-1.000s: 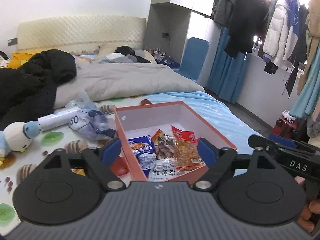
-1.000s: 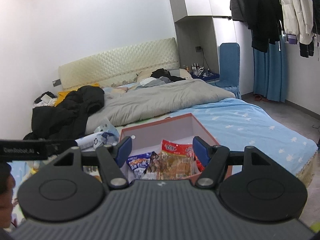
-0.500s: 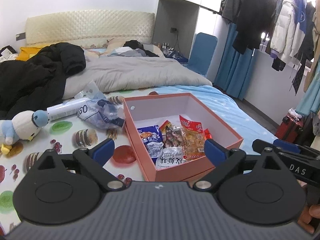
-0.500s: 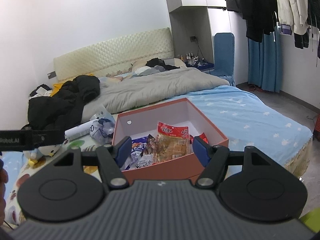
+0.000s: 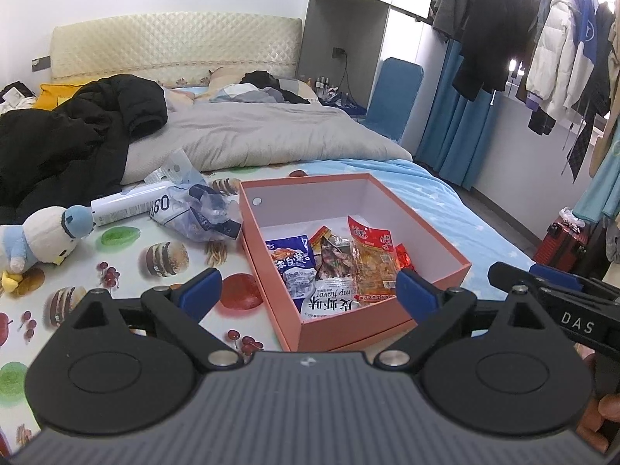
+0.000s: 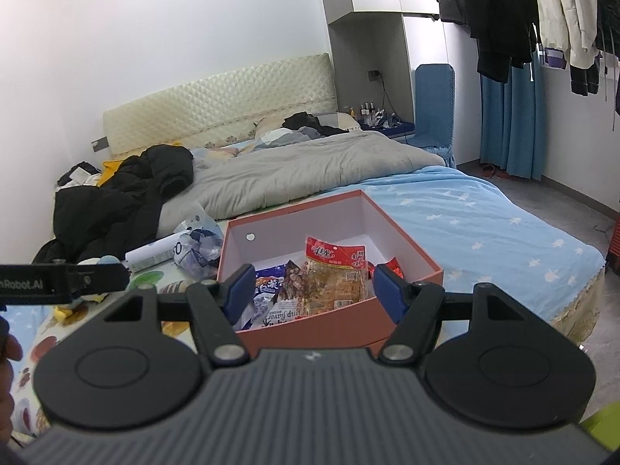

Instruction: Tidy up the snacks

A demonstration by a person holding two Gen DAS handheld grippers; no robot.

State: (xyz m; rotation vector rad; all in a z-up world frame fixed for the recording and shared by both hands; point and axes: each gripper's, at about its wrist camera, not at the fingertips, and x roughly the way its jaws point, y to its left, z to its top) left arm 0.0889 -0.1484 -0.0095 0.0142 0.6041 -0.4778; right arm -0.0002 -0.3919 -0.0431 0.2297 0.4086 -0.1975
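A salmon-pink open box (image 5: pixel 438 240) (image 6: pixel 403 244) sits on the bed. Inside lie several snack packets: a blue and white one (image 5: pixel 290 267), a dark one (image 5: pixel 333 259) and an orange-red one (image 5: pixel 372 259) (image 6: pixel 333 275). My left gripper (image 5: pixel 308 290) is open and empty, held back above the box's near edge. My right gripper (image 6: pixel 314 288) is open and empty, also above the near edge of the box. The right gripper's arm shows at the right of the left wrist view (image 5: pixel 562 306).
A crumpled clear plastic bag (image 5: pixel 197 209) and a white tube (image 5: pixel 128 205) lie left of the box. A plush penguin (image 5: pixel 38 236) lies further left. A black jacket (image 5: pixel 69 139) and grey duvet (image 5: pixel 263 135) lie behind. Clothes (image 5: pixel 542 46) hang at the right.
Both grippers have drawn back and up from the box, so the whole box shows. Both stay open and empty.
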